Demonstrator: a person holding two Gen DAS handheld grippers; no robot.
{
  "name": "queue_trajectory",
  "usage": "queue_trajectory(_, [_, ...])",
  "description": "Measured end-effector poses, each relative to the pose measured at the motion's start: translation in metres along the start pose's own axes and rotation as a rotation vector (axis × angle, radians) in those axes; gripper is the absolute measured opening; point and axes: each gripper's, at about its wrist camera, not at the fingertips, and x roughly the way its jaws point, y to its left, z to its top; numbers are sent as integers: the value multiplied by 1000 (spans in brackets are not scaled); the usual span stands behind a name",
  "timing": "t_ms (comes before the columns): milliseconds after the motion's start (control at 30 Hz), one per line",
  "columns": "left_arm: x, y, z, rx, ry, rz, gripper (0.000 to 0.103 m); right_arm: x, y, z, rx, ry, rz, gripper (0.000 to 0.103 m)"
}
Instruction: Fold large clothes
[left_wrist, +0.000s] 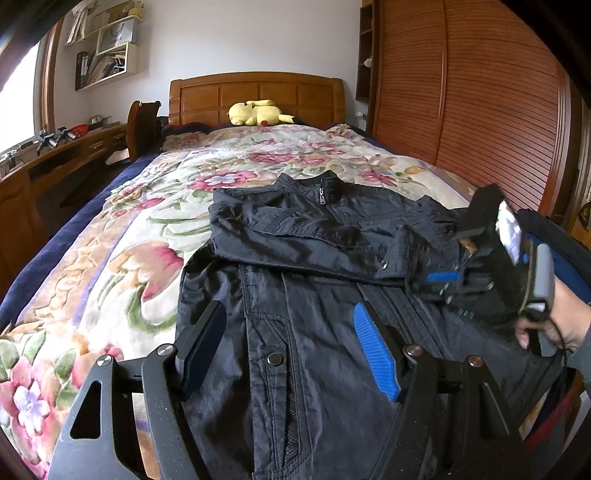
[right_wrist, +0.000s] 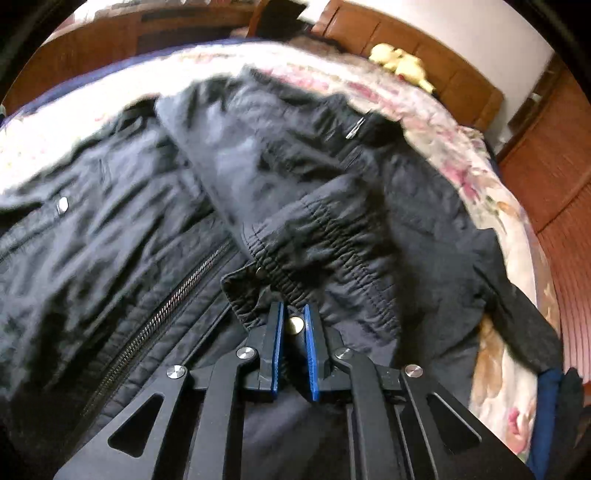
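Note:
A black zip-up jacket (left_wrist: 314, 258) lies front up on the floral bedspread (left_wrist: 147, 206), collar toward the headboard. One sleeve is folded across the chest. My left gripper (left_wrist: 288, 310) hovers open over the jacket's lower front, a pad on each side of the snap placket, with nothing between its fingers. My right gripper (left_wrist: 430, 280) comes in from the right, held by a person's hand (left_wrist: 554, 325). In the right wrist view the right gripper (right_wrist: 291, 308) is shut on the elastic sleeve cuff (right_wrist: 325, 251), a brass snap showing between its blue pads. The jacket's zipper (right_wrist: 155, 317) runs to its left.
A yellow plush toy (left_wrist: 255, 112) lies by the wooden headboard (left_wrist: 258, 96). A slatted wooden wardrobe (left_wrist: 480, 110) stands along the bed's right side. A desk (left_wrist: 55, 158) and a chair (left_wrist: 142, 122) are on the left. Bare bedspread surrounds the jacket to its left and beyond it.

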Motion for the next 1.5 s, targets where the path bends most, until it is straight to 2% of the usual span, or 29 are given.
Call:
queue_trajectory(167, [-1,0,-1,2,-2,-5,73,-33,-37,-2,134,-122,-47,11])
queue_trajectory(267, [0,-1,-1,5,0,-7,73,-49,-64,-9,218,-155,-83,11])
queue_trajectory(533, [5,-12,3,19,0,-19,73,-44,-98,-32,291,-89,-168,12])
queue_trajectory(700, [14,-26,4,26,13,-34,73,-43,-111,-40,339,-68,-150,32])
queue_trajectory(967, [33,-58,6,39,20,-63,73,-48,-147,-52,380,-60,-136,41])
queue_trajectory(1167, [44,-82,6,63,26,-87,73,-33,-175,-69,394,-30,-147,49])
queue_trajectory(1333, [53,-97,8,79,35,-104,73,-22,-217,-85,437,-6,-166,59])
queue_trajectory(1500, [59,-104,10,85,36,-120,73,-6,-258,-90,469,18,-214,61])
